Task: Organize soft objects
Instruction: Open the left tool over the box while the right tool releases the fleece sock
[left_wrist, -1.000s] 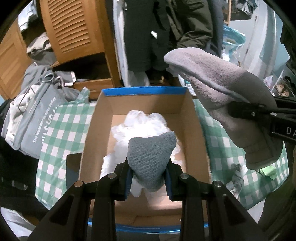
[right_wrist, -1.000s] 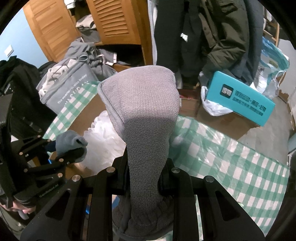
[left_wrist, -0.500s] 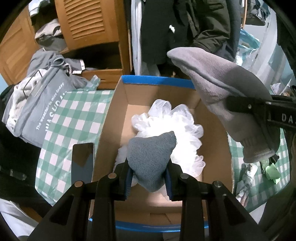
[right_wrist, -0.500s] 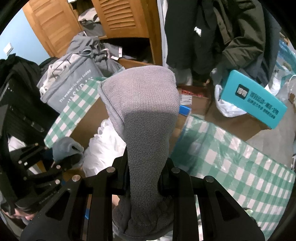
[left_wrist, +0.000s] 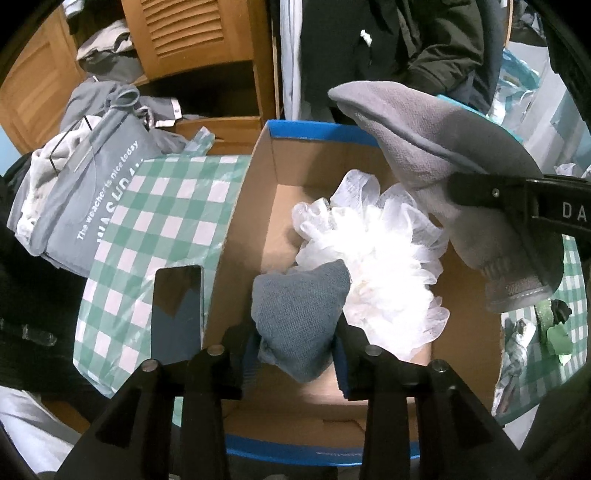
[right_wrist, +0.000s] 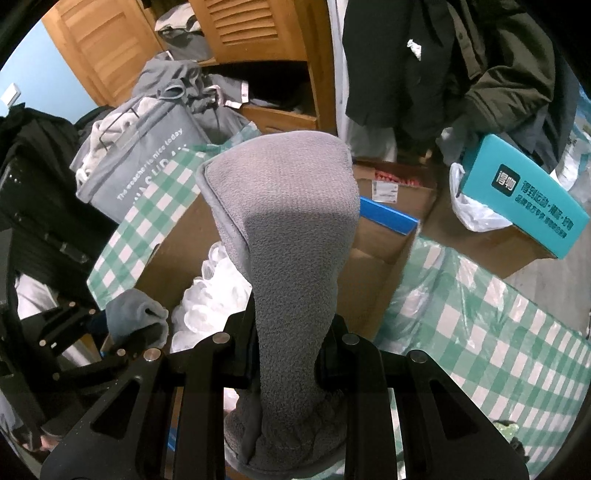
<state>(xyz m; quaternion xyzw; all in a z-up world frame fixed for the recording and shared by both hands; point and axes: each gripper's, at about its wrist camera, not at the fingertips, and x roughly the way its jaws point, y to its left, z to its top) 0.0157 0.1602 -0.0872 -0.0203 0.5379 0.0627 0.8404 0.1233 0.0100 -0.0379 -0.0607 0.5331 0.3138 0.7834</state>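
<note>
An open cardboard box (left_wrist: 240, 229) with blue-taped rims holds a white mesh pouf (left_wrist: 376, 266). My left gripper (left_wrist: 295, 354) hangs over the near left part of the box. A blue-grey knitted cloth (left_wrist: 299, 310) sits between its pads, still touching both, while the jaws are opening. My right gripper (right_wrist: 288, 354) is shut on a long grey fleece mitt (right_wrist: 291, 229), pinched near its cuff. The mitt (left_wrist: 424, 140) hovers over the box's right side, above the pouf. In the right wrist view the blue-grey cloth (right_wrist: 133, 314) shows at the lower left.
A dark phone (left_wrist: 177, 314) lies on the green checked sheet (left_wrist: 147, 221) left of the box. A grey tote bag (left_wrist: 92, 192) and clothes pile up by the wooden wardrobe (left_wrist: 192, 33). A teal carton (right_wrist: 524, 195) rests on brown boxes at right; dark coats (right_wrist: 443, 55) hang behind.
Both grippers have moved forward and down over the box with their loads. The phone has come into the left wrist view. The left jaws stand slightly wider around the cloth.
</note>
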